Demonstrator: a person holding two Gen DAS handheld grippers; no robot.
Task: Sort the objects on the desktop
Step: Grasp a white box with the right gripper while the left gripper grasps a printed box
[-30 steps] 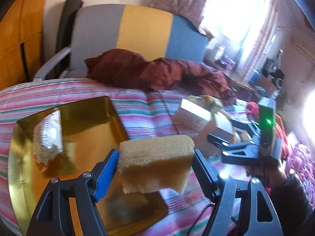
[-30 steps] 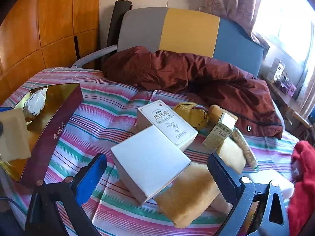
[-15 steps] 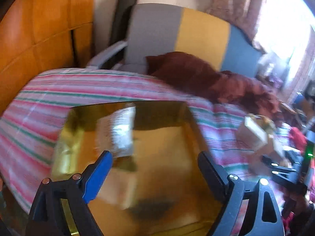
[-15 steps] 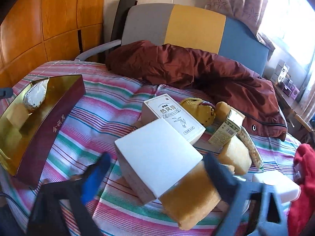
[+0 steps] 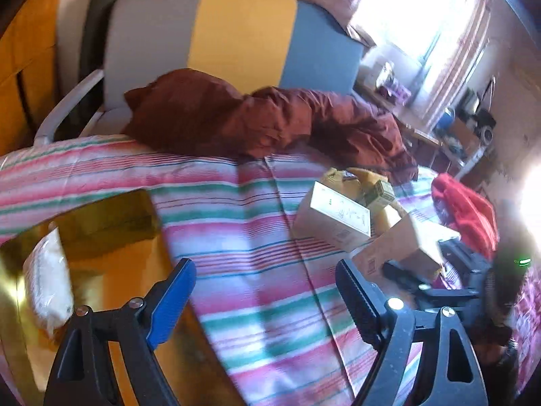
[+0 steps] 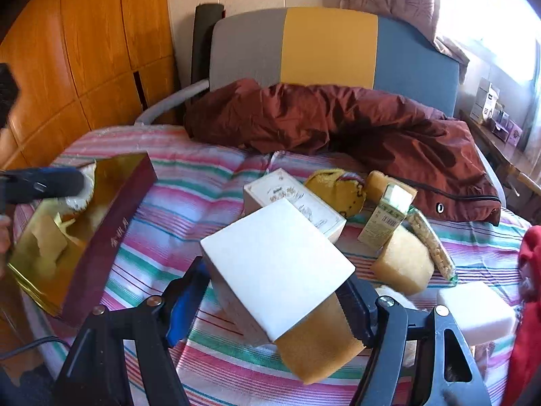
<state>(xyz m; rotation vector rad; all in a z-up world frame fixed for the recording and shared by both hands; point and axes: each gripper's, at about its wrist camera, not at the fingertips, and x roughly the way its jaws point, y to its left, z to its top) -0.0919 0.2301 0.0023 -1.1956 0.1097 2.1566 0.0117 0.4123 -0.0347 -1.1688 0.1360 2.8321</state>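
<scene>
Gone from the left gripper [image 5: 263, 294] is the sponge [image 6: 50, 242]; spread and empty, it hangs at the gold box's [image 6: 111, 233] 3 o'clock edge, sponge inside. Right gripper [image 6: 270, 308] pinches the white box [image 6: 277, 264], centre-table: seemingly light, stiff cardboard, best squeezed across flat sides. Its base is hidden.

A bed covered with a pink, green and white striped sheet [image 6: 189, 203] carries everything. On it lie a gold-lined maroon box [image 6: 111, 233], a plain white carton [image 6: 274, 264], a printed cream carton [image 6: 297, 199], yellow sponge blocks [image 6: 402, 260] and a crumpled rust-brown jacket [image 6: 338, 118].
</scene>
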